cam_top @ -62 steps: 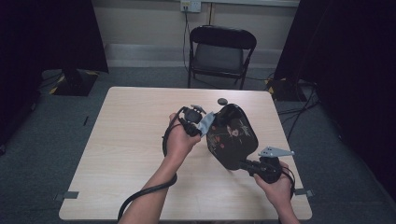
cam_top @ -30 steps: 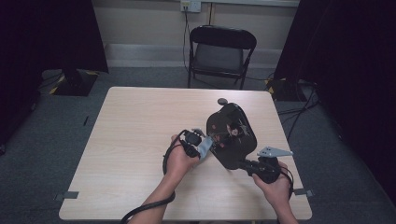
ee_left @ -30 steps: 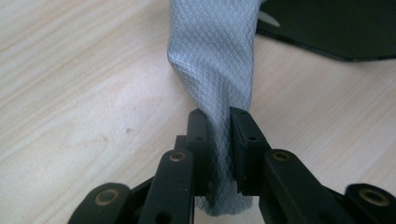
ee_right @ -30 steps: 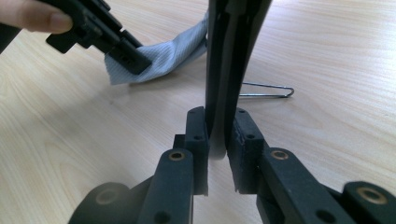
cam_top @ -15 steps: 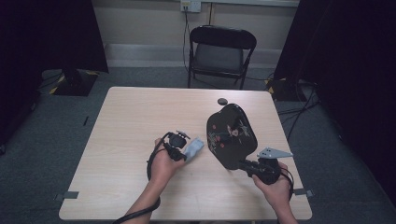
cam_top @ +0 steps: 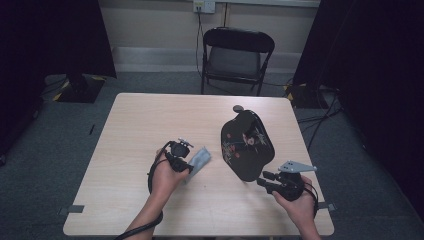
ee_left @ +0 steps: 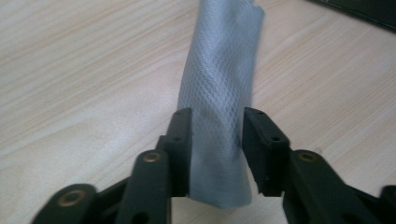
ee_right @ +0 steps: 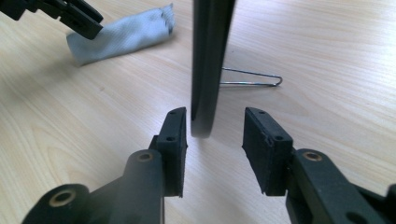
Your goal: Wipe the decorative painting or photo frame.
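Note:
A black decorated plate (cam_top: pixel 246 145) stands on edge at the table's right, propped by a wire stand (ee_right: pixel 254 79). Its lower rim (ee_right: pixel 208 65) sits between the jaws of my right gripper (ee_right: pixel 215 135); these have just been opening, and the right pad stands clear of the rim. The same gripper (cam_top: pixel 261 179) shows by the plate's near edge. A folded grey cloth (cam_top: pixel 199 160) lies flat on the table left of the plate. My left gripper (ee_left: pixel 217 135) straddles the cloth (ee_left: pixel 219 93); its jaws have just been opening too, loose around the fabric.
A small grey round object (cam_top: pixel 238 108) lies just behind the plate. The light wooden table (cam_top: pixel 140 120) has bare surface on its left half. A black folding chair (cam_top: pixel 239 55) stands beyond the far edge. Dark curtains hang at both sides.
My left hand has drawn the cloth away from the plate to the left and set it on the table, jaws spreading. The right jaws have spread off the plate's rim; that hand stayed put.

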